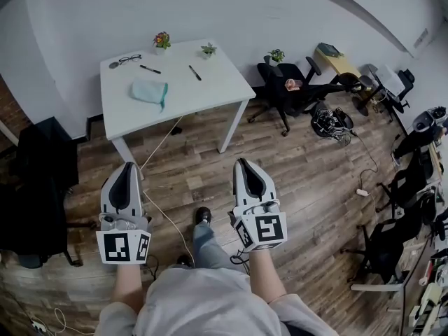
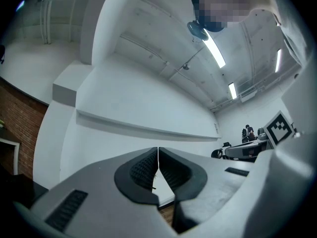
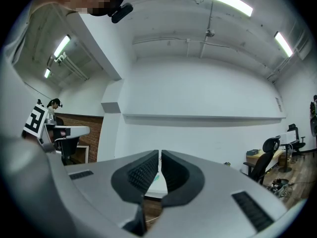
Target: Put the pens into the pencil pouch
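Plainly, both tools hang over the wooden floor (image 1: 308, 166), well short of the white bench (image 1: 213, 82). The left gripper (image 1: 128, 166) is clenched, its jaws pressed together with nothing between them. The right gripper (image 1: 243, 162) is likewise closed and empty. On the bench lies the pale teal pencil pouch (image 1: 149, 92). One dark pen (image 1: 150, 69) lies just behind it, near a pair of glasses (image 1: 126, 60). The other pen (image 1: 194, 73) lies further right. Each marker cube (image 1: 123, 247) bears blocky black-and-white squares, not letters.
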